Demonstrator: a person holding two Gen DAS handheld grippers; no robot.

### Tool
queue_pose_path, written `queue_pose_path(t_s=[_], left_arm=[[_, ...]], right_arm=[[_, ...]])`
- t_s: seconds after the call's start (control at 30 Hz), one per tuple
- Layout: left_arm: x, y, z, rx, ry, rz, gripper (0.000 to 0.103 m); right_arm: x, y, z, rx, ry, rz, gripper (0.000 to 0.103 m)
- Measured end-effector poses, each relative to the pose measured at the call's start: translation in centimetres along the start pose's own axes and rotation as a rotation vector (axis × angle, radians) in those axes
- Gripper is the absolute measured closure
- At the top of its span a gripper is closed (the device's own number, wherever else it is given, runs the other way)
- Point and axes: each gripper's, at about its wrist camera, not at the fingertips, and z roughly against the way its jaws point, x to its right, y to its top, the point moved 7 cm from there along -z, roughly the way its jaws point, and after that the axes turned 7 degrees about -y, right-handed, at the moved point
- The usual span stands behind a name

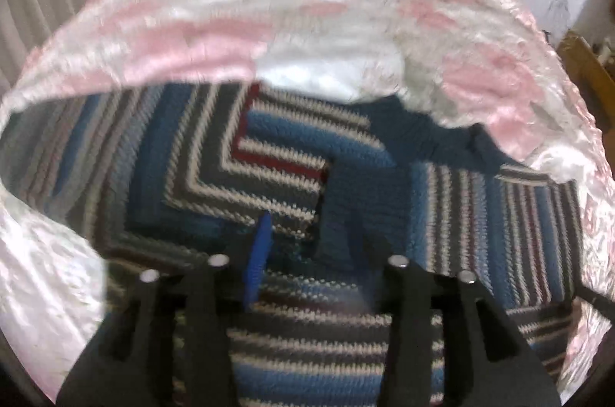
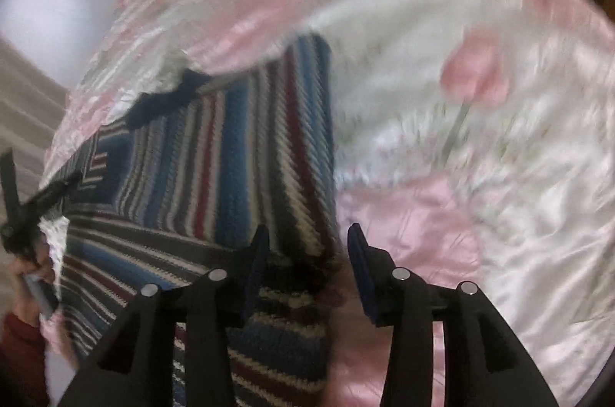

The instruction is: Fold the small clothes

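We list: striped knit sweater (image 1: 269,153) in blue, grey, cream and maroon, ribbed texture, centre frame on satiny pink-white bedspread (image 1: 200,34), no legible labels, left gripper (image 1: 307,249) fingers state unclear, right gripper (image 2: 307,253) fingers spread over sweater's edge.

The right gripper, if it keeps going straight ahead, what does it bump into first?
Probably the striped knitted garment: the right gripper is open, with the garment's right edge between its fingers. The pink-and-white bedspread lies just beside that edge. Blur makes the depth uncertain.
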Motion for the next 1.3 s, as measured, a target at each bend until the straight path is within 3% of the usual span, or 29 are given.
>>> queue_pose_path(t_s=[0.1, 0.2, 0.37, 0.5, 0.67, 0.7, 0.73, 0.77, 0.9, 1.0, 1.1, 1.3], left_arm=[[3.1, -0.7, -0.3, -0.050, -0.056, -0.044, 0.054], [5.2, -2.0, -2.2, -0.108, -0.087, -0.058, 0.054], [3.9, -4.2, -7.1, -0.223, -0.079, 0.002, 0.056], [3.3, -4.2, -7.9, -0.223, -0.115, 0.020, 0.056], [3.4, -3.9, -6.3, -0.234, -0.133, 0.001, 0.054], [3.1, -3.9, -5.6, -0.232, -0.141, 0.012, 0.051], [2.4, -3.8, -4.4, -0.222, -0.156, 0.022, 0.040], [1.3, -3.7, -3.1, -0.205, -0.158, 0.026, 0.030], [-5.3, -3.6, 0.8, -0.176, -0.116, 0.080, 0.026], [-11.7, -3.5, 2.8, -0.176, -0.049, 0.174, 0.026], [-19.3, -3.3, 4.7, -0.159, 0.066, 0.242, 0.026], [-32.0, -2.4, 6.7, -0.123, 0.165, 0.439, 0.026]], right_arm=[[-2.5, 0.3, 0.9, 0.002, 0.058, 0.022, 0.057], [-4.7, 0.3, -0.5, -0.024, 0.055, 0.054, 0.057], [-4.3, -0.5, -4.2, -0.085, 0.023, 0.013, 0.057], [-4.2, -1.0, -5.4, -0.075, 0.021, 0.013, 0.056], [-5.6, -1.0, -4.6, -0.068, -0.030, 0.035, 0.046], [-6.2, -0.9, -3.7, -0.058, -0.014, 0.034, 0.045], [-6.7, -1.0, -3.0, -0.050, 0.012, 0.035, 0.044], [-7.6, -1.0, -2.0, -0.040, 0.046, 0.038, 0.042], [-10.1, -1.3, -0.7, -0.044, 0.070, 0.066, 0.040], [-12.0, -1.3, -1.4, -0.077, 0.054, 0.105, 0.040], [-13.4, -1.3, -2.2, -0.080, 0.034, 0.133, 0.038], [-16.3, -1.1, -4.7, -0.114, 0.028, 0.146, 0.036]])
